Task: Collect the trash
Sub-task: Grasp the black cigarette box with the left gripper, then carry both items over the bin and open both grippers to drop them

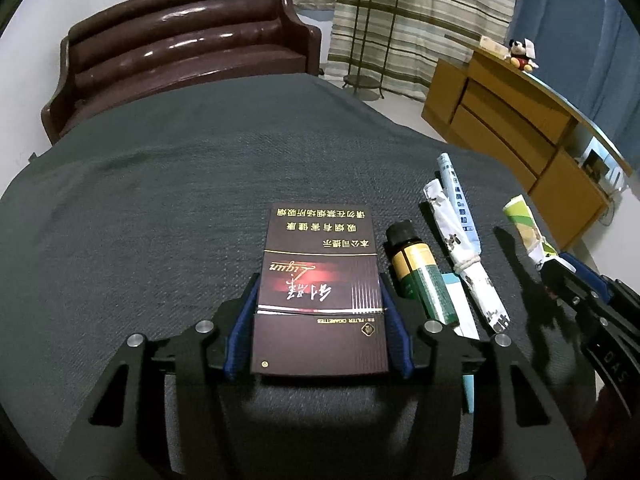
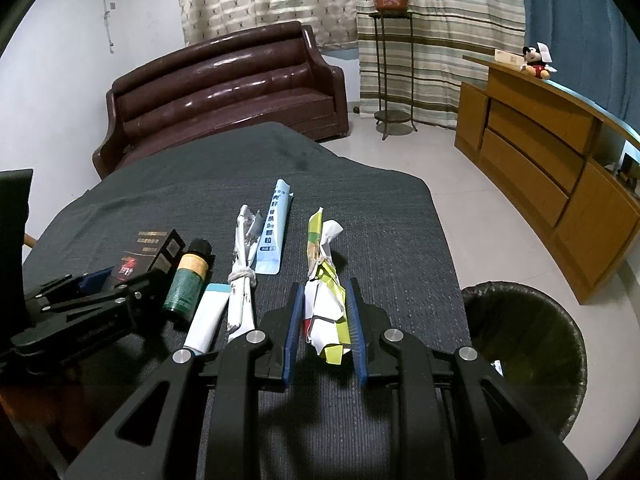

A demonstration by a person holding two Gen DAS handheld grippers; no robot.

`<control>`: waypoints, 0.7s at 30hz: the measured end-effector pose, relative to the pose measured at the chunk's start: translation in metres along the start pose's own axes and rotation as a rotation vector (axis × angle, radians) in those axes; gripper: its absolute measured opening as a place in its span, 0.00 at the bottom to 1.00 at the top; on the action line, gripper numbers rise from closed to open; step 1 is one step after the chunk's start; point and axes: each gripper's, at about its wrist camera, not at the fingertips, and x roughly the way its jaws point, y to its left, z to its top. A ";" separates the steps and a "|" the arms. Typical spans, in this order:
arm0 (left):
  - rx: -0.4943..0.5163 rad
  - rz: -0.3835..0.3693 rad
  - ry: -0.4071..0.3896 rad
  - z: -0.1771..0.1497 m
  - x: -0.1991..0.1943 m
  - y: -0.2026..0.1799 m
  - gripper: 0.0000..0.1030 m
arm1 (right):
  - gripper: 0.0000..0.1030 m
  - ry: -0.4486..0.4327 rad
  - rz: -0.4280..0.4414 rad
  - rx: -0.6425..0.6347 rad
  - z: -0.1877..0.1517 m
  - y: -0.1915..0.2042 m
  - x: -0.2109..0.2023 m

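Left gripper point(image 1: 320, 320) clamped on cigarette pack point(image 1: 320, 280), pads touching both sides. Right gripper point(image 2: 324, 320) narrowly closed around tied wrapper point(image 2: 326, 304) on table point(image 2: 400, 248).

I see a dark cigarette pack point(image 1: 320, 292) flat on the cloth, beside a green bottle point(image 1: 420, 276) on its side, knotted paper wrappers point(image 2: 326, 300), and a pale blue sachet point(image 2: 274, 236)

Bottle point(image 1: 412, 266) crowds cigarette pack point(image 1: 320, 292); bare cloth point(image 1: 140, 220) lies left.
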 end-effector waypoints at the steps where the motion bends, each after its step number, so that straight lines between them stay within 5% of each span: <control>1: -0.001 0.000 -0.005 -0.002 -0.004 0.000 0.52 | 0.22 -0.002 0.000 0.001 -0.001 0.000 -0.001; 10: 0.002 -0.028 -0.043 -0.014 -0.036 -0.010 0.52 | 0.22 -0.023 -0.032 0.015 -0.011 -0.012 -0.023; 21: 0.076 -0.127 -0.093 -0.023 -0.062 -0.067 0.52 | 0.22 -0.036 -0.139 0.060 -0.028 -0.053 -0.053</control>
